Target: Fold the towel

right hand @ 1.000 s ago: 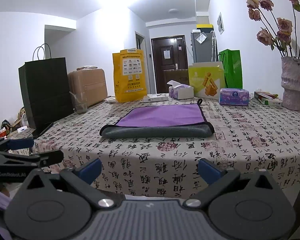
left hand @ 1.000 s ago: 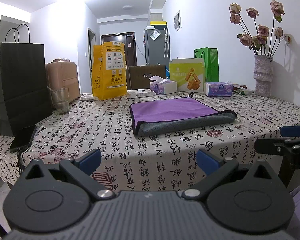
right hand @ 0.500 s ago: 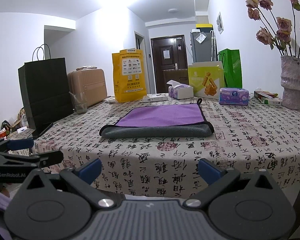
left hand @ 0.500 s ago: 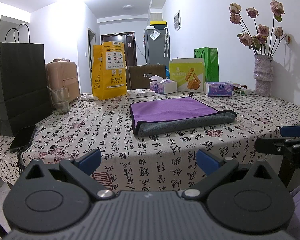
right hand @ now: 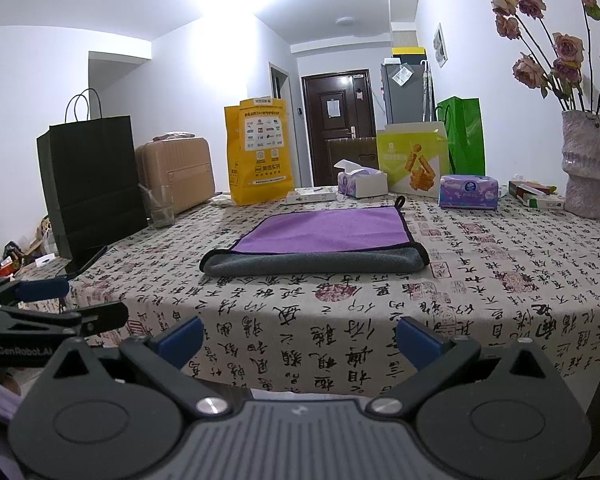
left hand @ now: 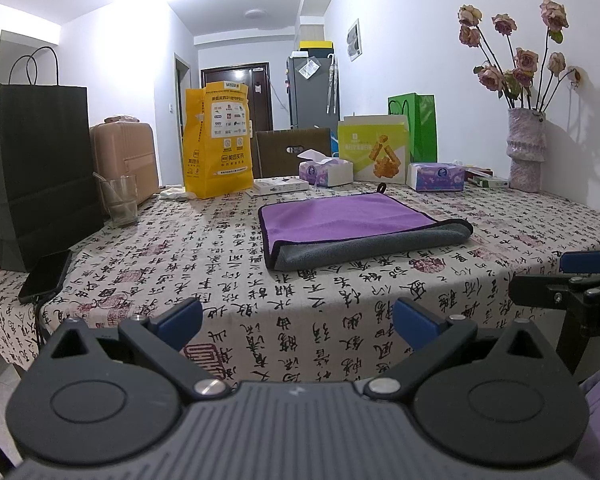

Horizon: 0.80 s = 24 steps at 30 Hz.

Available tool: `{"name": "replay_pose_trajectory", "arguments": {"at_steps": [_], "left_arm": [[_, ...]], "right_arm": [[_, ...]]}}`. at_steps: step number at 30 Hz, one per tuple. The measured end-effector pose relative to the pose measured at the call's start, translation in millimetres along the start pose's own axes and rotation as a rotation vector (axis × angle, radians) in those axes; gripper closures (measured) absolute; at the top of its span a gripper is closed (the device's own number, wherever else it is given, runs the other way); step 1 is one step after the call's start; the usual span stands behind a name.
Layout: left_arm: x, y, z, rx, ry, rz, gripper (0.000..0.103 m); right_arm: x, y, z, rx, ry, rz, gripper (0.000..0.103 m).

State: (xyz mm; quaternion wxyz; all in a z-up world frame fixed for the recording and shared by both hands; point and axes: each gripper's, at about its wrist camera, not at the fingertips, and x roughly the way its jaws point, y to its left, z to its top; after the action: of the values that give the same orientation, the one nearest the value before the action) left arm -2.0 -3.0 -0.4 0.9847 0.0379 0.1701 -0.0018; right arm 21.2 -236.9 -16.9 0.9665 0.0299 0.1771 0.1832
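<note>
Purple on top and grey along its rolled near edge, the towel (right hand: 320, 240) lies flat on the table (right hand: 500, 280), already doubled over once, with its fold facing us and its small black hanging loop (right hand: 399, 201) at the far right corner. We hold both tools back past the near table edge, off the cloth and well apart from the towel, so the coming move is a reach forward over that edge. Our left gripper (left hand: 296, 316) has its blue fingers spread wide with nothing between them, and our right gripper (right hand: 298, 334) is likewise spread and empty. The towel's long axis runs across our view, left to right. In the right wrist view it sits almost dead ahead; in the left wrist view it sits ahead and off to the right. We judge the right gripper the nearer to the fold's right end and the left to its left end, so each could take its own near corner.
</note>
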Motion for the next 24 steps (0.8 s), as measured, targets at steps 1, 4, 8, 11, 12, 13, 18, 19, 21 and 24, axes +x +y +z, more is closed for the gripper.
{"name": "replay_pose_trajectory", "arguments": {"at_steps": [1,4,8,11,12,13,18,19,21,24], "left_arm": [[0.0,0.0,0.0,0.000,0.000,0.000,0.000],[0.1,0.1,0.1,0.000,0.000,0.000,0.000],[0.1,0.2,0.2,0.001,0.000,-0.001,0.000],[0.0,0.3,0.3,0.000,0.001,-0.001,0.000],[0.0,0.2,0.2,0.000,0.000,0.000,0.000],[0.0,0.2,0.2,0.000,0.000,0.000,0.000],[0.0,0.3,0.3,0.001,0.000,0.000,0.000],[0.1,0.3,0.3,0.001,0.000,0.000,0.000],[0.2,0.5,0.3,0.001,-0.001,0.001,0.000],[0.5,0.9,0.4,0.000,0.000,0.001,0.000]], "right_arm": [[-0.2,0.2,-0.1,0.000,0.000,0.000,0.000],[0.1,-0.1,0.2,0.001,0.000,0.000,0.000],[0.0,-0.3,0.3,0.000,0.000,0.000,0.000],[0.7,-0.1,0.0,0.002,0.000,-0.003,0.000],[1.0,-0.1,0.1,0.003,0.001,-0.004,0.000],[1.3,0.0,0.0,0.004,0.001,-0.004,0.000],[1.2,-0.5,0.2,0.004,0.001,-0.004,0.000],[1.2,-0.5,0.2,0.004,0.001,-0.004,0.000],[1.5,-0.7,0.8,0.002,0.000,-0.002,0.000],[1.8,-0.7,0.9,0.001,0.000,-0.001,0.000]]}}
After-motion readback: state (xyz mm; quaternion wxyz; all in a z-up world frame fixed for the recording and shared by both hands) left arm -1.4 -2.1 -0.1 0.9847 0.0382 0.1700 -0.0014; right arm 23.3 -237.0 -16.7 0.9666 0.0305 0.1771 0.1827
